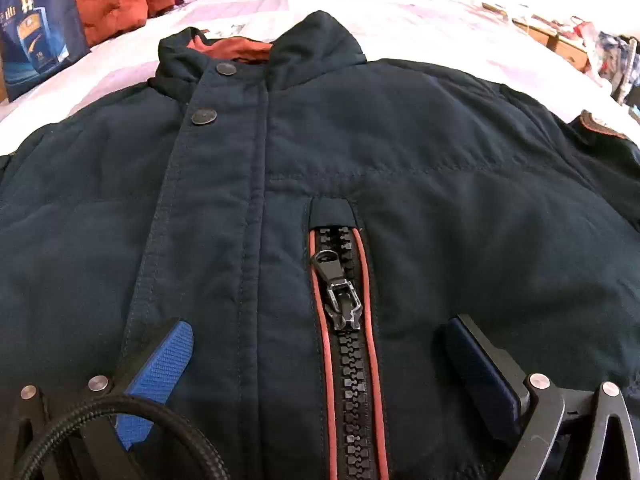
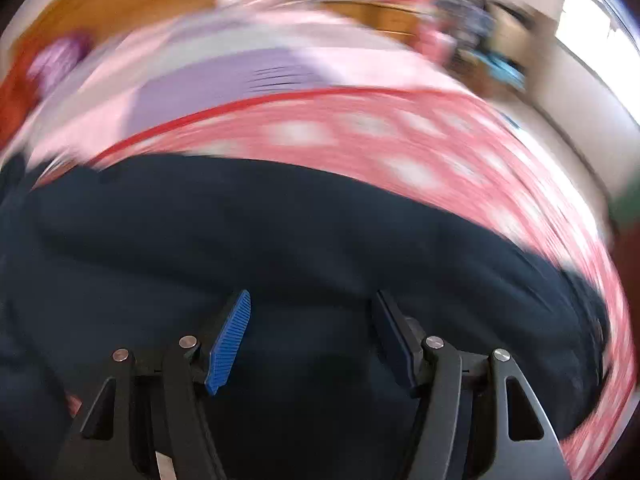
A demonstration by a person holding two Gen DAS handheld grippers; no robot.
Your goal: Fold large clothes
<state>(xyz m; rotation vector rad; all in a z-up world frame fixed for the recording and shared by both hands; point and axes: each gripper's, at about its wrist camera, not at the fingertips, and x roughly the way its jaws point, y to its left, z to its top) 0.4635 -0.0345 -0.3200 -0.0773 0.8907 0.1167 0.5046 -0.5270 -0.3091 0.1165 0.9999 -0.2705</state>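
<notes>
The jacket (image 1: 360, 152) lies on the bed (image 1: 400, 20), collar far. Left gripper (image 1: 320, 360) spread over its chest zip; right gripper (image 2: 312, 332) spread, empty

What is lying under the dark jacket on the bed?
Under the jacket lies a pale bedsheet; beside it, in the right wrist view, a pink patterned cover. What lies directly beneath its middle is covered.

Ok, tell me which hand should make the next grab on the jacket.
Probably the left. The left gripper hangs open and steady over the jacket, beside its chest zipper. The right gripper is open too, but its view is smeared with motion.
</notes>
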